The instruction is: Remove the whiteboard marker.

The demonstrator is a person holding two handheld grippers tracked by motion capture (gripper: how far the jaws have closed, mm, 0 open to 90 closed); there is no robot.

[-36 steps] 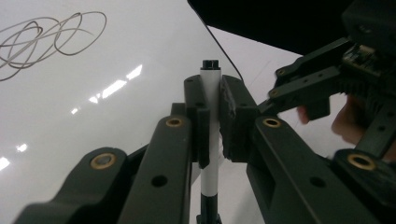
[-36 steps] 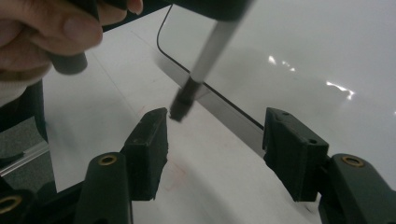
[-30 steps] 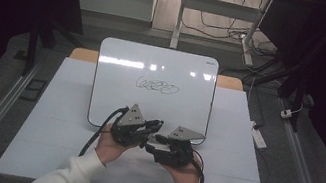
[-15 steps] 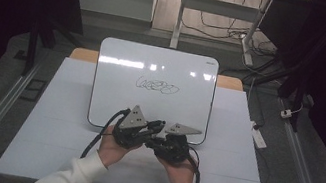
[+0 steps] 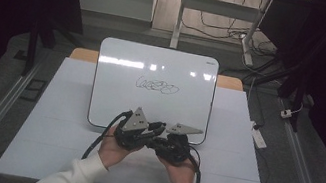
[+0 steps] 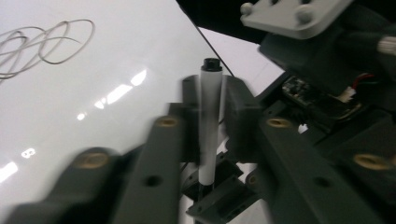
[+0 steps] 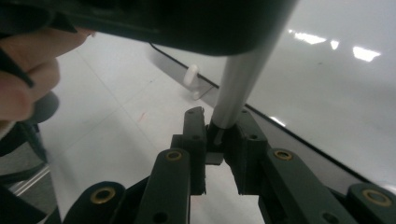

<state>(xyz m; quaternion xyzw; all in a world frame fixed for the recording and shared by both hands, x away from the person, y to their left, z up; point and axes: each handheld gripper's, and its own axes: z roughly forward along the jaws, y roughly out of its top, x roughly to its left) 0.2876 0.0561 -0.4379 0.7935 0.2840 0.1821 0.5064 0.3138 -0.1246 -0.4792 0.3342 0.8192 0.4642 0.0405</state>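
A white marker point(image 6: 208, 135) stands between the jaws of my left gripper point(image 6: 208, 116), which is shut on its barrel. The marker's black end point(image 6: 211, 63) points toward the whiteboard point(image 6: 70, 107). My right gripper point(image 7: 215, 135) is shut on the dark cap end point(image 7: 217, 132) of the same marker, whose barrel point(image 7: 240, 79) rises into the left gripper above. In the high view both grippers, left point(image 5: 155, 131) and right point(image 5: 159, 143), meet tip to tip at the near edge of the whiteboard point(image 5: 155, 65), which carries a black scribble point(image 5: 157, 87).
The whiteboard lies on a white table point(image 5: 59, 119) with free surface to the left and right. A small white peg point(image 7: 190, 74) sits on the board's frame. Cables point(image 5: 96, 143) trail from the grippers toward the person. Dark floor and table legs lie beyond.
Both hands have edged slightly to the right and a little closer together. The marker stays held between the two grippers.
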